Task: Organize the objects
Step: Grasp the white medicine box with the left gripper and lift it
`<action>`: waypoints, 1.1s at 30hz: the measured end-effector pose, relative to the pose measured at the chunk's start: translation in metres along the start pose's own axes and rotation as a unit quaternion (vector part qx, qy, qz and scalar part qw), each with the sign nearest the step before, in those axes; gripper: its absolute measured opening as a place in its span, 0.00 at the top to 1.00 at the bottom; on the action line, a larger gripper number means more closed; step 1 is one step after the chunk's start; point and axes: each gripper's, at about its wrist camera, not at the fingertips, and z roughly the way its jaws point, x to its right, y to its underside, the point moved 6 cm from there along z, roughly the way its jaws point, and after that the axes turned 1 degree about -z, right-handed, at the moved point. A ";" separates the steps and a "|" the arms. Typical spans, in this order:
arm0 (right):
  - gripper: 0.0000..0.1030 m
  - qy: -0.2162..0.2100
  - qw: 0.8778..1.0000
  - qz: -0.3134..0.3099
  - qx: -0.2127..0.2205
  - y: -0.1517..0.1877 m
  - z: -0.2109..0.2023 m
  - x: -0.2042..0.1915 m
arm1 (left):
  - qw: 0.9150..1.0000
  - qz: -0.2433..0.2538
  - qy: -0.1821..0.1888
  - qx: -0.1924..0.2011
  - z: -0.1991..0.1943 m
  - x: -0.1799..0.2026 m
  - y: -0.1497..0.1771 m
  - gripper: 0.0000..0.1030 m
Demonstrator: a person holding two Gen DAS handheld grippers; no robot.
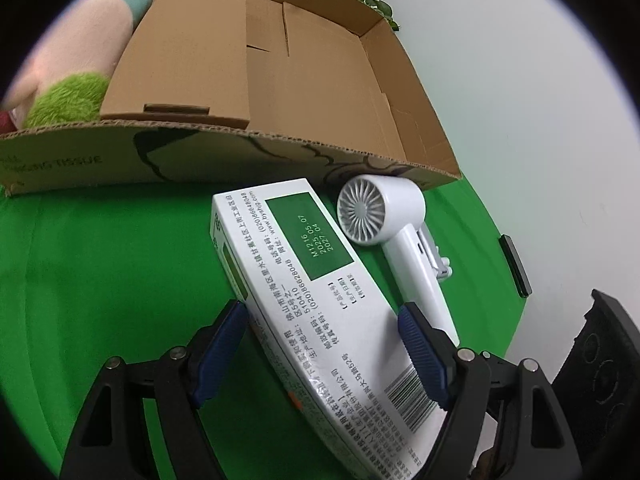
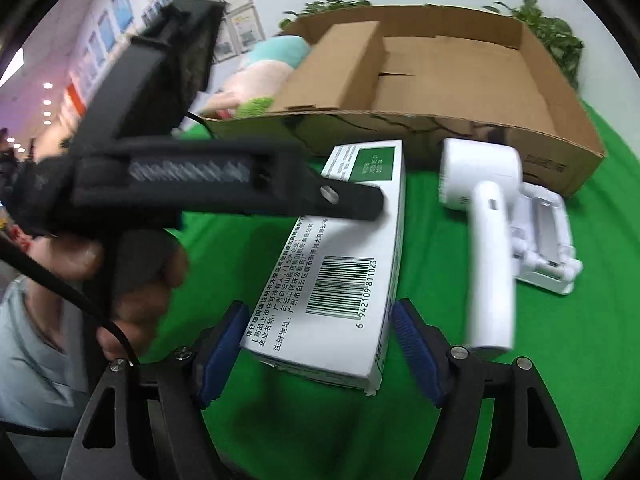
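Observation:
A white and green medicine box [image 1: 304,280] lies on the green cloth in front of an open cardboard box [image 1: 280,80]. My left gripper [image 1: 322,320] has its blue pads on both sides of the medicine box, touching its long edges. In the right wrist view the same medicine box [image 2: 340,264] lies between the fingers of my right gripper [image 2: 320,320], which is open with gaps on both sides; the left gripper's finger [image 2: 344,200] rests on the box's far part. A white handheld fan [image 1: 384,216] lies right of the box, also in the right wrist view [image 2: 480,216].
A plush toy [image 1: 80,72] lies in the left part of the cardboard box, beside a cardboard insert [image 1: 188,44]. A white stand [image 2: 544,240] lies right of the fan. A black flat object [image 1: 516,264] lies at the cloth's right edge. Green plants [image 2: 552,36] stand behind the box.

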 end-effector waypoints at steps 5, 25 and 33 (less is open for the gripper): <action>0.23 -0.020 1.000 0.003 -0.023 0.009 0.010 -0.011 | 1.000 -0.014 -0.001 0.002 -0.007 -0.007 0.009 0.25; 0.32 0.008 1.000 0.011 -0.012 0.006 -0.006 -0.010 | 0.997 -0.042 0.057 -0.024 -0.005 0.003 0.019 0.25; 0.35 -0.009 1.000 0.016 0.001 0.000 -0.020 -0.007 | 0.997 -0.046 0.059 -0.021 -0.006 0.000 0.023 0.46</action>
